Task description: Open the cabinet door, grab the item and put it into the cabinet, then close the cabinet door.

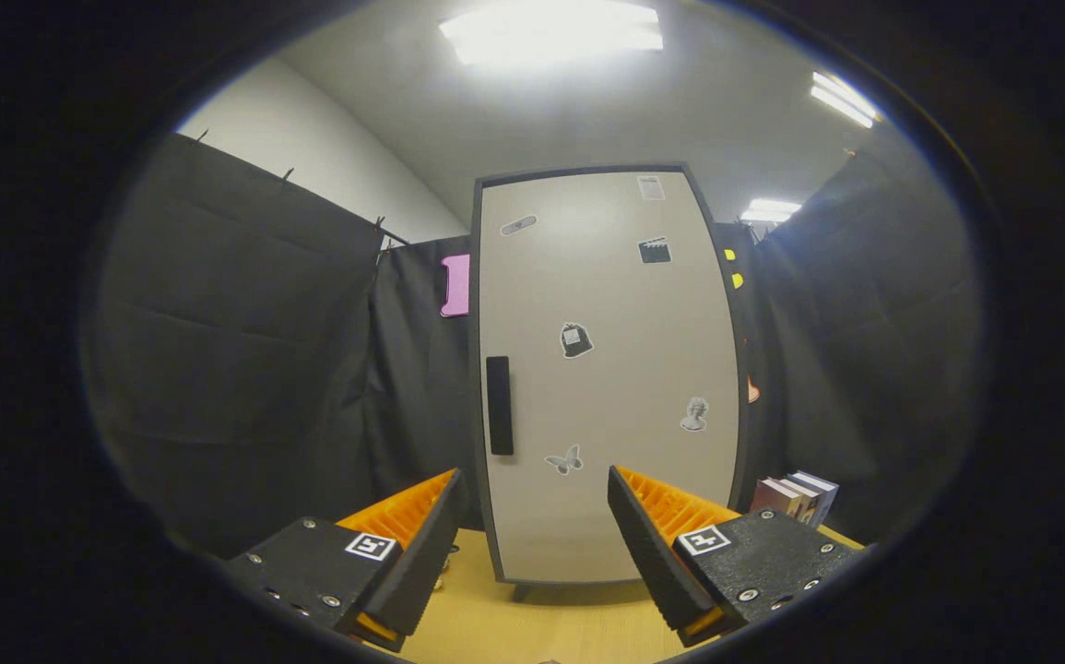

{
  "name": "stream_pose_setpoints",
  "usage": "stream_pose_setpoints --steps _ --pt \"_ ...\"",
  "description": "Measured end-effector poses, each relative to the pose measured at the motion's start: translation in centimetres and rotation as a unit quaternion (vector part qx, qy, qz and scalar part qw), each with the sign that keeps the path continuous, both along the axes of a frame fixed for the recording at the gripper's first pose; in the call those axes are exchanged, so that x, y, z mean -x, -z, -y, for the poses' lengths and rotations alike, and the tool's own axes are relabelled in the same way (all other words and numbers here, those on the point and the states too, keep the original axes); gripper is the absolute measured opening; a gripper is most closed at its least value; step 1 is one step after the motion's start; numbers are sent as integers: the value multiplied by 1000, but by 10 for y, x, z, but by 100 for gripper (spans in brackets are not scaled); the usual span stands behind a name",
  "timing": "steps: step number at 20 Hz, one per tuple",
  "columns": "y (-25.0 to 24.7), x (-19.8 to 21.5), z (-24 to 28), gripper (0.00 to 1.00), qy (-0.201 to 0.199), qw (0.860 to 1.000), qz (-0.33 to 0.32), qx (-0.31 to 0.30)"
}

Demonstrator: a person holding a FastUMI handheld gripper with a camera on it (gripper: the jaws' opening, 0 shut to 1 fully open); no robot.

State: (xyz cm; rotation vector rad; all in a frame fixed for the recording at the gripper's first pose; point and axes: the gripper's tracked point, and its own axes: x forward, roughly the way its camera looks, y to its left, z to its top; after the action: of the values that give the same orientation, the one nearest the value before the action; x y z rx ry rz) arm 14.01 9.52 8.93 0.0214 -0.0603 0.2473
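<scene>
A: Where does the cabinet [608, 369] stand?

B: Upright on the wooden worktop [532, 627], just beyond the tongs [532, 498]. Its pale door [615, 480] is shut, with a dark vertical handle [499, 406] near the left edge and small stickers scattered over the front.

A: And the tongs?

B: Spread wide, holding nothing; the door's lower part shows between the two fingers [421, 544].

A: Where is the item?

B: A few small books [795, 498] stand on the worktop beside the cabinet's right side, beyond the right finger. Black cloth walls surround everything.
</scene>
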Motion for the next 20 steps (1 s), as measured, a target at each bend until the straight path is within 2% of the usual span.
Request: stream_pose_setpoints --steps 9,15,20 --pt "-7 -79 -47 94 -31 999 -19 6" --pt "-9 -125 -69 95 -34 998 -23 38" --pt "-13 -162 -78 94 -24 998 -31 38"
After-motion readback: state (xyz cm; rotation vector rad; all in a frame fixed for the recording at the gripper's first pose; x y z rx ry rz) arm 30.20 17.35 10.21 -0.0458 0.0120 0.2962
